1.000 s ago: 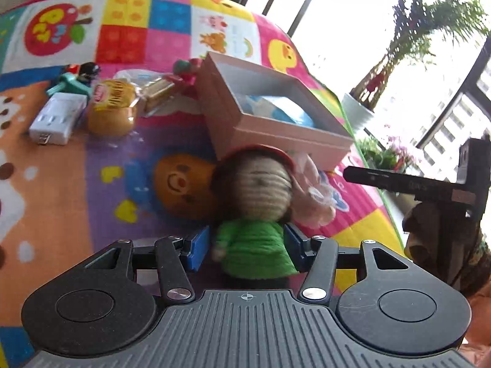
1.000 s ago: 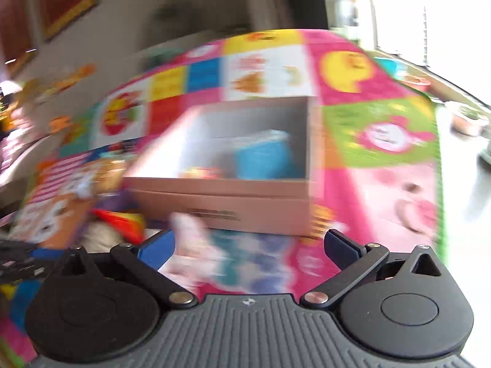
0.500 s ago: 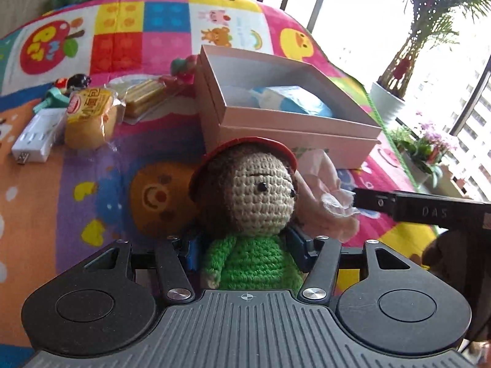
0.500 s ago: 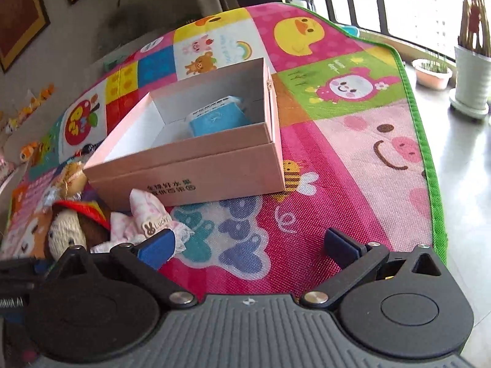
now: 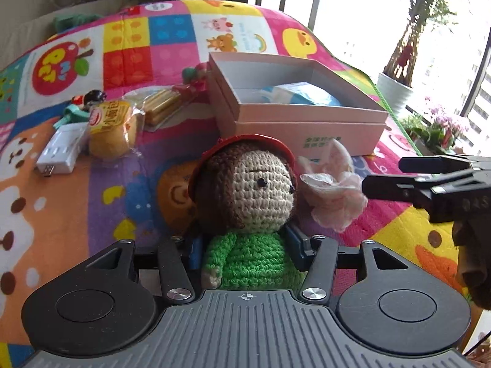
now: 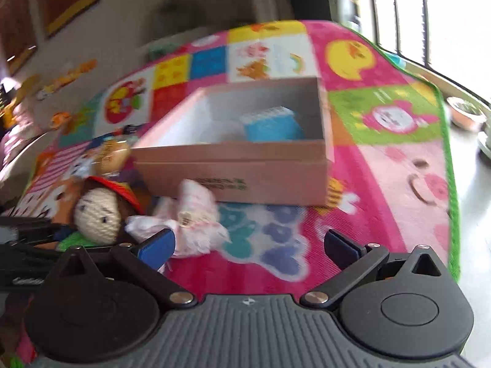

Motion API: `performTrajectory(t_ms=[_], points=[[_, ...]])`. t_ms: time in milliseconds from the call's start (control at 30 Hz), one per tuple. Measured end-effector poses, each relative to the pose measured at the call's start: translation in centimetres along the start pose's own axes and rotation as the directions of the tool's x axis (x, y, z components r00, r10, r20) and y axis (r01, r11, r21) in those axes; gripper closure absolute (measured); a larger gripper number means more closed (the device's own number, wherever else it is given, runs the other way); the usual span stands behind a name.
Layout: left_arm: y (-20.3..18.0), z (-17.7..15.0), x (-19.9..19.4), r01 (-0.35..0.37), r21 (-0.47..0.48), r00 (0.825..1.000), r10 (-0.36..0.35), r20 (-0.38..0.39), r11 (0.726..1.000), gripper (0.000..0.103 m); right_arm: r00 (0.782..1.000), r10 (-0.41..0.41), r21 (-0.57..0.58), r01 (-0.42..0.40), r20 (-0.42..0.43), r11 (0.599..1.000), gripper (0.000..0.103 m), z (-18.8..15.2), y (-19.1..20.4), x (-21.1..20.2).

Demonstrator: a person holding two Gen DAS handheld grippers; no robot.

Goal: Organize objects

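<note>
My left gripper (image 5: 245, 250) is shut on a crocheted doll (image 5: 248, 202) with a red cap, brown hair and green body, held upright above the mat. The doll also shows in the right wrist view (image 6: 101, 211). An open pink box (image 5: 294, 113) holding a blue packet (image 6: 270, 125) stands just beyond. A pink frilly cloth toy (image 5: 334, 196) lies on the mat between doll and box. My right gripper (image 6: 248, 245) is open, low over the mat, with the cloth toy (image 6: 193, 220) by its left finger. It appears in the left wrist view (image 5: 429, 181) at the right.
A wrapped bun (image 5: 110, 128), a white adapter (image 5: 61, 150), a wafer packet (image 5: 162, 107) and small figures (image 5: 89, 98) lie left of the box on the colourful play mat (image 5: 76, 190). A potted plant (image 5: 396, 89) stands past the mat's right edge.
My left gripper has lifted and tilted the doll upright, facing the box. My right gripper has swung left toward the pink cloth toy.
</note>
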State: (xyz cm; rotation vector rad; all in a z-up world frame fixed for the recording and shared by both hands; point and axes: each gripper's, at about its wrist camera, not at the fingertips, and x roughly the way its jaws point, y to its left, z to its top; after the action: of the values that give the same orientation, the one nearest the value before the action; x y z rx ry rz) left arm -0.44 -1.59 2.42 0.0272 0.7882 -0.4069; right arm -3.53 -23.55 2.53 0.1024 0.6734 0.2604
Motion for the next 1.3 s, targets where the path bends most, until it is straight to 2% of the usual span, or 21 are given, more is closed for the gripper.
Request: performTrajectory(t_ms=[67, 133, 167, 267, 300, 333, 367, 433, 533, 633, 800, 900, 1000, 1033, 1067, 1167, 1233, 1300], points=[[0.6, 0.0, -0.1, 0.004, -0.031, 1.000, -0.004, 0.001, 1.000, 0.046, 0.998, 0.061, -0.014, -0.061, -0.015, 0.998, 0.001, 0.4, 1.0, 0.4], [0.8, 0.0, -0.2, -0.008, -0.037, 1.000, 0.008, 0.003, 0.999, 0.046, 0.993, 0.113, -0.011, -0.114, -0.046, 0.993, 0.014, 0.7, 1.7, 1.2], [0.9, -0.1, -0.3, -0.011, -0.038, 1.000, 0.011, 0.004, 0.999, 0.046, 0.991, 0.124, -0.010, -0.125, -0.057, 0.992, 0.016, 0.9, 2.0, 1.7], [1.1, -0.2, -0.5, -0.018, -0.041, 1.000, 0.018, 0.004, 0.999, 0.046, 0.991, 0.105, -0.031, -0.108, -0.089, 0.994, 0.037, 1.1, 2.9, 2.9], [1.1, -0.3, -0.5, -0.022, -0.039, 1.000, 0.022, 0.004, 0.999, 0.046, 0.989, 0.099, -0.039, -0.104, -0.109, 0.994, 0.053, 1.1, 3.0, 3.2], [1.1, -0.3, -0.6, -0.026, -0.036, 1.000, 0.027, 0.006, 0.999, 0.046, 0.988, 0.091, -0.048, -0.098, -0.122, 0.994, 0.061, 1.1, 3.2, 3.3], [1.1, -0.4, -0.7, -0.030, -0.032, 1.000, 0.030, 0.008, 0.999, 0.047, 0.989, 0.083, -0.057, -0.091, -0.123, 0.994, 0.063, 1.0, 3.2, 3.1], [1.1, -0.5, -0.9, -0.029, -0.031, 1.000, 0.030, 0.010, 0.999, 0.048, 0.991, 0.074, -0.079, -0.083, -0.113, 0.993, 0.073, 1.2, 3.0, 2.2], [1.3, -0.3, -1.8, -0.006, -0.047, 1.000, 0.007, 0.025, 0.999, 0.051, 0.996, 0.058, -0.093, -0.064, -0.068, 0.994, 0.080, 1.7, 2.3, -0.1], [1.1, 1.5, -3.2, 0.074, -0.062, 0.995, -0.070, 0.074, 0.995, 0.052, 0.998, 0.056, -0.065, -0.056, 0.002, 0.996, 0.082, 2.7, 0.9, -2.7], [-0.3, 8.3, -3.4, 0.165, -0.070, 0.975, -0.151, 0.165, 0.984, 0.052, 0.991, 0.048, 0.008, -0.049, 0.121, 0.999, 0.082, 4.9, -1.2, -5.5], [-0.5, 12.5, -0.5, 0.225, -0.140, 0.960, -0.195, 0.199, 0.964, 0.052, 0.986, 0.045, 0.051, -0.054, 0.163, 0.997, 0.082, 5.3, -2.2, -6.0], [-0.5, 15.7, 4.6, 0.259, -0.238, 0.957, -0.216, 0.194, 0.936, 0.052, 0.986, 0.050, 0.095, -0.065, 0.156, 0.993, 0.082, 5.2, -3.2, -5.8], [-0.6, 16.3, 6.2, 0.248, -0.256, 0.960, -0.203, 0.191, 0.934, 0.051, 0.988, 0.046, 0.102, -0.062, 0.151, 0.993, 0.082, 5.2, -3.4, -5.6], [-0.6, 16.9, 7.9, 0.214, -0.252, 0.969, -0.171, 0.178, 0.944, 0.051, 0.988, 0.038, 0.103, -0.054, 0.148, 0.993, 0.082, 5.1, -3.6, -5.6], [-1.5, 16.8, 11.1, 0.062, -0.191, 0.996, -0.047, 0.081, 0.980, 0.051, 0.989, 0.015, 0.109, -0.031, 0.147, 0.994, 0.082, 4.7, -4.4, -5.9], [-2.0, 16.0, 12.2, 0.027, -0.140, 1.000, -0.027, 0.001, 0.990, 0.051, 0.990, 0.000, 0.118, -0.017, 0.141, 0.993, 0.082, 4.4, -5.1, -6.0], [-2.7, 14.9, 11.9, -0.018, -0.041, 1.000, 0.018, -0.016, 0.999, 0.050, 0.992, -0.019, 0.130, 0.003, 0.126, 0.991, 0.082, 4.2, -5.8, -5.5]])
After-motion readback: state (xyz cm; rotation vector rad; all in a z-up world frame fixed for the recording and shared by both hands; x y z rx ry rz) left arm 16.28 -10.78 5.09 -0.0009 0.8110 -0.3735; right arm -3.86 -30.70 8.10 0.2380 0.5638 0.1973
